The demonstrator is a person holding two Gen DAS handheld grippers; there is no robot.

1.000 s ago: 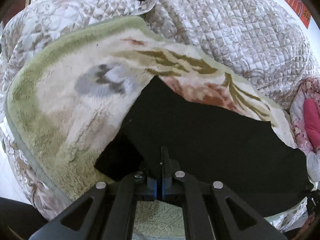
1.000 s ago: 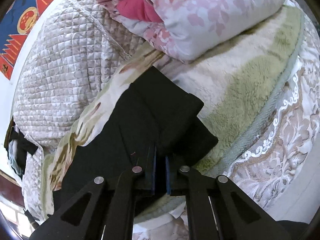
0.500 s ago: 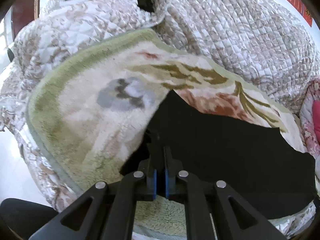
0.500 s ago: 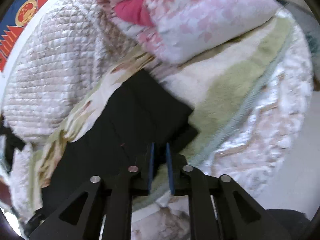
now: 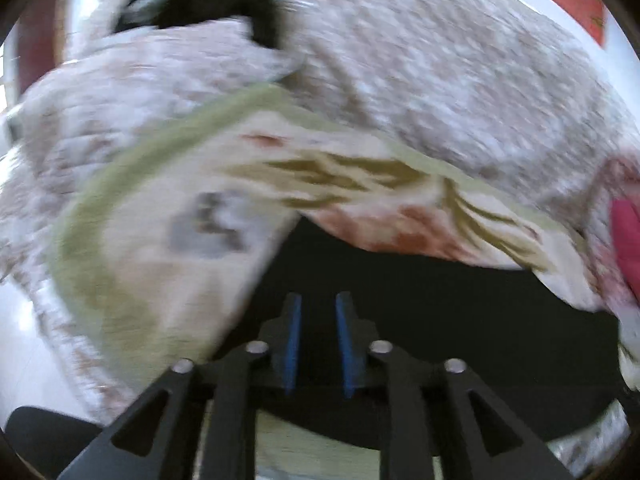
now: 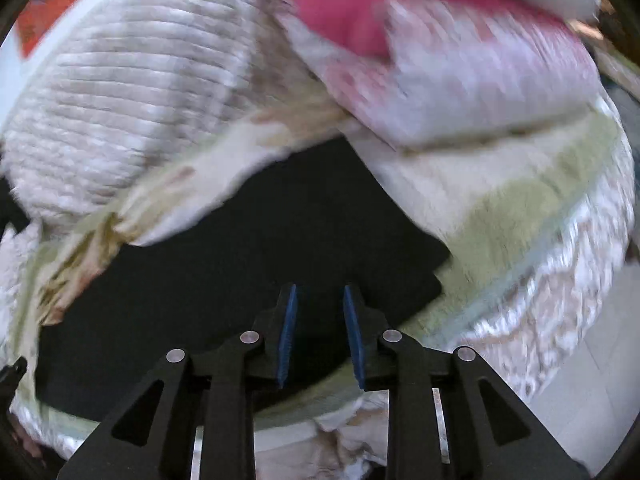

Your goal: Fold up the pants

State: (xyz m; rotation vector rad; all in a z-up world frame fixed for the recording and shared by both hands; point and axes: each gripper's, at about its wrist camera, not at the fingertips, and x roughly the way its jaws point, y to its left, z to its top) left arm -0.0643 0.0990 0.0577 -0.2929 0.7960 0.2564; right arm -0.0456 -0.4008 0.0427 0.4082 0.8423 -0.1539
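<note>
On the left, the left gripper (image 5: 316,300) hangs over the black pants (image 5: 420,312), which lie flat on the fleece blanket (image 5: 160,280); its blue fingers (image 5: 294,340) are parting, with a clear gap and no cloth pinched between them. On the right, the right gripper (image 6: 320,292) is likewise opening above the pants' (image 6: 260,260) folded end, gripping nothing. Both views are smeared by motion blur; the pants' folds and edges are hard to make out, and the pink quilt (image 6: 460,80) is cut off.
</note>
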